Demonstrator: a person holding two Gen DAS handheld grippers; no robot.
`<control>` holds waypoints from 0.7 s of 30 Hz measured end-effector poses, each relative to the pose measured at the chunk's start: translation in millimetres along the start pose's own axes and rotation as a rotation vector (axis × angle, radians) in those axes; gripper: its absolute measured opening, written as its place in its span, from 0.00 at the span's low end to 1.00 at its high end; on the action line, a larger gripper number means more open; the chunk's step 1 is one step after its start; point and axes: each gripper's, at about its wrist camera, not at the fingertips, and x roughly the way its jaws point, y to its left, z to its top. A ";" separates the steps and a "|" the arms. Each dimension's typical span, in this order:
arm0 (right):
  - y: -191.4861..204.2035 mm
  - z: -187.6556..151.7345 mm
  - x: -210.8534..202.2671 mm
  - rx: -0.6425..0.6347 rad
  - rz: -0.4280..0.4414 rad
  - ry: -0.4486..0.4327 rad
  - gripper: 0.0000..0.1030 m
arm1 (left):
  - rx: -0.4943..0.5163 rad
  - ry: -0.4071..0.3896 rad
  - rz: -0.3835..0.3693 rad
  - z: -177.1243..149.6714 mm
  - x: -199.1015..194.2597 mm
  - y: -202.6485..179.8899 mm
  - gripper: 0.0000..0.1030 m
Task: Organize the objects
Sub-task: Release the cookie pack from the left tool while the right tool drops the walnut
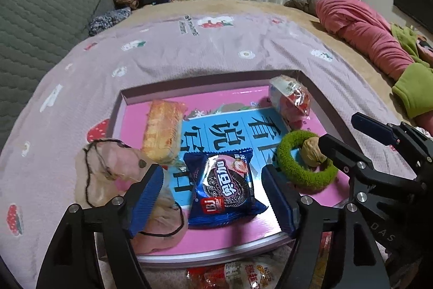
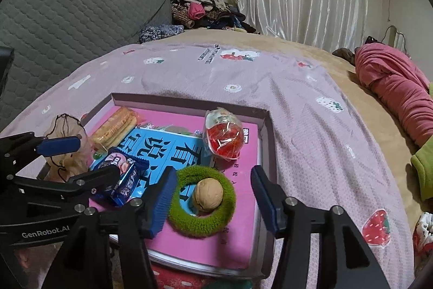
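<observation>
Hovering wide open, left tongs (image 1: 213,197) straddle the blue foil cookie packet (image 1: 226,187) in the pink cardboard tray (image 1: 311,80); right tongs (image 2: 212,201), also open, frame the walnut (image 2: 207,194). Risk: slippery foil could squirt free.

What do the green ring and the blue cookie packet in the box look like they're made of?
Green ring: fuzzy, matte fabric, probably chenille or plush, judging by its tufted pile. Blue cookie packet: glossy plastic film, with shiny creases and crimped ends.
</observation>
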 end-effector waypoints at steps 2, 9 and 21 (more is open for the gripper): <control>-1.0 1.4 -4.8 0.008 -0.010 -0.009 0.61 | -0.001 -0.012 0.001 1.0 -5.8 1.0 0.75; -4.1 9.8 -36.9 0.031 -0.031 -0.093 0.79 | -0.010 -0.066 0.004 4.9 -29.9 7.1 0.78; 4.0 27.1 -98.8 0.031 -0.064 -0.195 0.91 | -0.030 -0.140 -0.009 5.2 -75.2 11.0 0.85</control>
